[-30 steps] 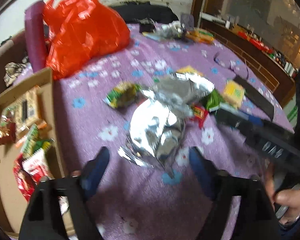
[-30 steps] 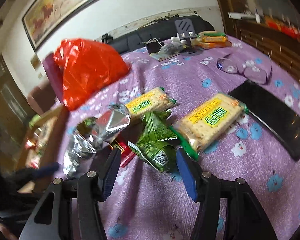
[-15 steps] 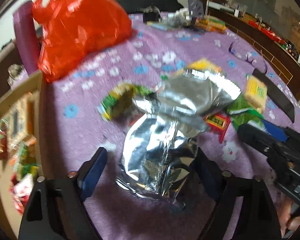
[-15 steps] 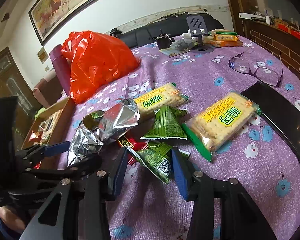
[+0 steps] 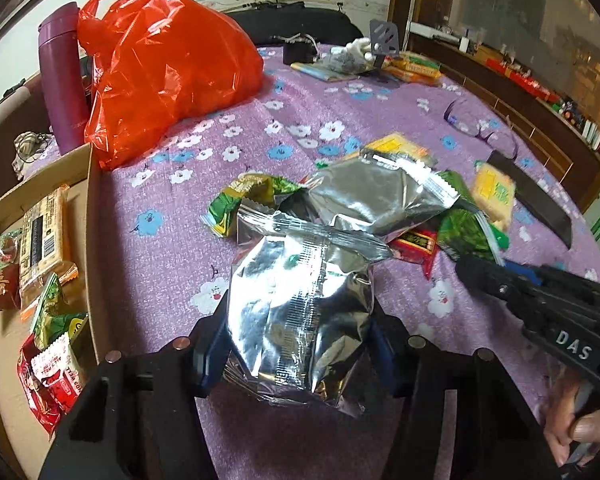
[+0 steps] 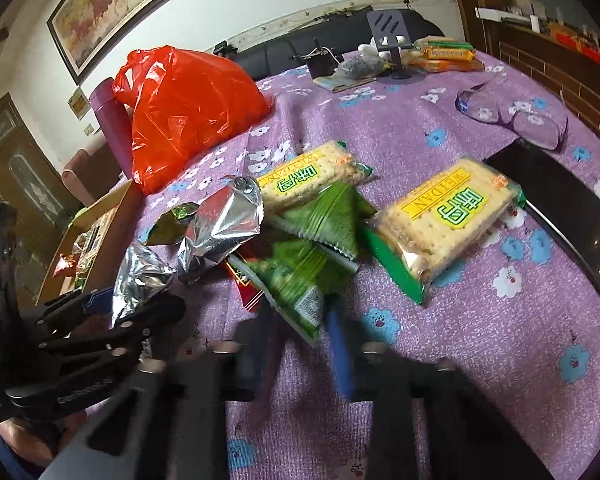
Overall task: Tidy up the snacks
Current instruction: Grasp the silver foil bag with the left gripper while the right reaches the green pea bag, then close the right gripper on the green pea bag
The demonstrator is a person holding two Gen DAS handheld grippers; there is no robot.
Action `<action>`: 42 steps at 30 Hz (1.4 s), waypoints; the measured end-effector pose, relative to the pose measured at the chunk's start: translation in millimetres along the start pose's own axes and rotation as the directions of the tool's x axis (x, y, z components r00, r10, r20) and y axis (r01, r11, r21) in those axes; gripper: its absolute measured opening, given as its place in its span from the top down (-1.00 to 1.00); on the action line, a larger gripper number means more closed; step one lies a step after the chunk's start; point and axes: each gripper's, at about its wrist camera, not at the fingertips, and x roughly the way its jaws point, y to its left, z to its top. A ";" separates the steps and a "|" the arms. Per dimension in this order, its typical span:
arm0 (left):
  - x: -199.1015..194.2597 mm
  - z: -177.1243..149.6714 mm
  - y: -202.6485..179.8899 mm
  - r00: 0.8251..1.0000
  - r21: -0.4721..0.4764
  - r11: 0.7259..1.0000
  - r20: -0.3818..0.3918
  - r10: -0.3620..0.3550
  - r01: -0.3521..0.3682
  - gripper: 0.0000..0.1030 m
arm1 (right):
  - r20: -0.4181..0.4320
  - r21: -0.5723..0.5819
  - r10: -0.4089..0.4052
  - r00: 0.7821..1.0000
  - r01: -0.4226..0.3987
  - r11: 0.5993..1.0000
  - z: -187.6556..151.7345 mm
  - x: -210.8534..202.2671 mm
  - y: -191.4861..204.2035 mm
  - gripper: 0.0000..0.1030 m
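A crumpled silver foil packet lies on the purple flowered cloth, and my left gripper is closing on it, its blue pads touching both sides. My right gripper is shut on the corner of a green snack packet. It also shows as a black arm in the left wrist view, the right gripper reaching into the pile. The pile holds a second silver packet, a red packet, another green packet and two cracker packs.
A cardboard box with several sorted snacks stands at the left. A red plastic bag and a purple flask stand behind it. A black slab and glasses lie at the right; a phone stand is far back.
The left gripper moved forward around the silver packet and narrowed onto it. The right gripper's fingers came together on the green packet.
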 end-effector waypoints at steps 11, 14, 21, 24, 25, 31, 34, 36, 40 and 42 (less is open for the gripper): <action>-7.3 0.7 2.5 0.999 -0.027 0.999 0.029 -0.036 0.037 -0.13 | 0.041 -0.074 0.032 0.999 -0.029 0.997 -0.1 -8.8 17.2 0.76; -8.4 0.6 4.6 0.999 -0.033 0.998 0.029 -0.045 0.046 -0.13 | 0.053 -0.081 -0.018 0.998 0.023 0.996 -1.9 -11.7 18.2 0.25; -13.3 1.2 5.5 0.997 -0.033 0.997 0.046 -0.061 0.063 -0.13 | 0.075 -0.188 -0.076 0.994 0.089 0.978 3.1 -30.3 32.1 0.19; -16.0 0.8 7.1 0.997 -0.039 0.997 0.054 -0.063 0.066 -0.13 | 0.070 -0.261 -0.095 0.993 0.110 0.959 4.2 -28.5 44.2 0.05; -16.2 0.8 8.1 0.996 -0.043 0.997 0.054 -0.066 0.068 -0.13 | 0.062 -0.293 -0.107 0.992 0.120 0.949 3.9 -24.6 49.2 -0.01; -14.5 1.2 11.5 0.997 -0.053 0.996 0.050 -0.064 0.067 -0.13 | 0.004 -0.337 -0.221 0.975 0.209 0.918 2.2 10.1 48.2 0.20; -13.7 1.2 11.6 0.997 -0.055 0.996 0.046 -0.067 0.069 -0.13 | -0.022 -0.294 -0.223 0.975 0.207 0.933 -0.2 14.5 34.2 0.36; -13.8 1.1 10.3 0.997 -0.050 0.997 0.046 -0.064 0.066 -0.13 | -0.010 -0.257 -0.194 0.981 0.185 0.948 0.6 9.0 26.8 0.47; -15.1 1.2 7.2 0.996 -0.036 0.997 0.055 -0.063 0.065 -0.13 | 0.073 -0.182 -0.030 0.997 0.043 0.982 5.2 -9.2 20.1 0.49; -15.3 1.4 7.2 0.996 -0.036 0.997 0.057 -0.064 0.066 -0.13 | 0.113 -0.187 -0.006 0.994 0.027 0.982 5.8 -14.9 25.9 0.48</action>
